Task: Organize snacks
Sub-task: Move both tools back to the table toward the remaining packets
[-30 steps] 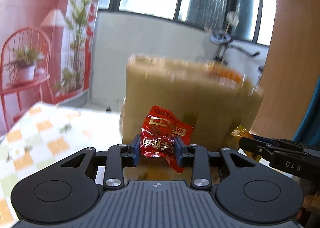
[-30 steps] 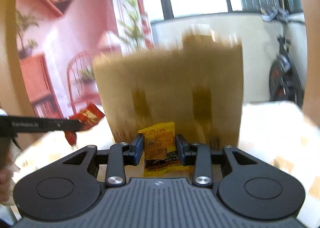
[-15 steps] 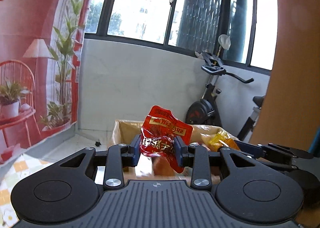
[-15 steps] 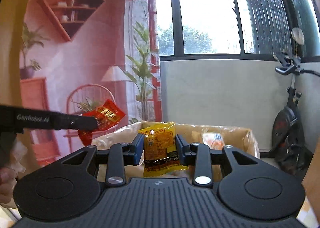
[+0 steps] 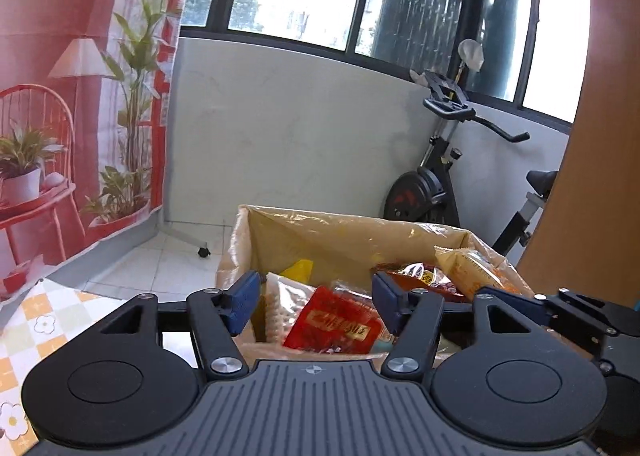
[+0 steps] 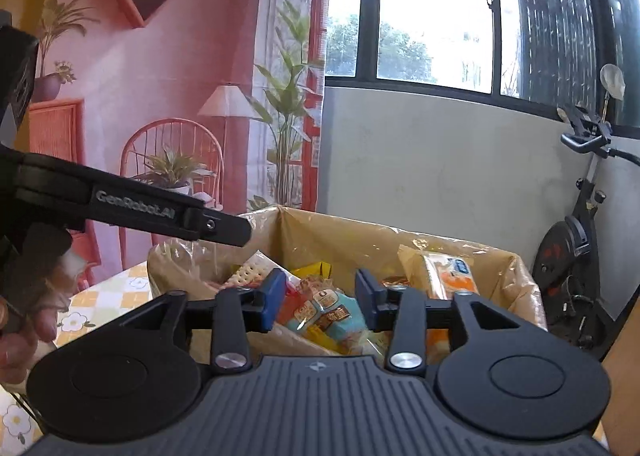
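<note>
A cardboard box point(image 5: 320, 240), lined with clear plastic film and open at the top, stands on a table covered by a checked cloth with flower prints point(image 5: 36, 320); the box occupies the centre of both wrist views, and the cloth shows past its left wall. Behind it rise a pale low wall under dark-framed windows, a printed backdrop point(image 6: 160, 55) of a chair, lamp and plants to the left, and an exercise bike point(image 5: 436, 183) to the right. The left gripper point(image 5: 316, 300) hangs over the near edge of the box with its blue-padded jaws spread wide and nothing between them; in the right wrist view its black finger point(image 6: 216, 225) reaches in from the left above the box's left wall, with the person's hand point(image 6: 24, 320) behind it. The right gripper point(image 6: 320, 298) is likewise parted and empty above the near edge of the box. Inside the box the snacks lie in a loose heap: a red packet point(image 5: 336, 326) tilted near the front wall, directly below the left gripper; an orange-and-white wrapped bar point(image 6: 450, 274) leaning against the right wall; blue-and-orange packets point(image 6: 328, 316) below the right gripper; a pale cracker pack point(image 6: 248, 274) toward the left wall; and a yellow packet point(image 5: 298, 270) toward the back, partly buried.
</note>
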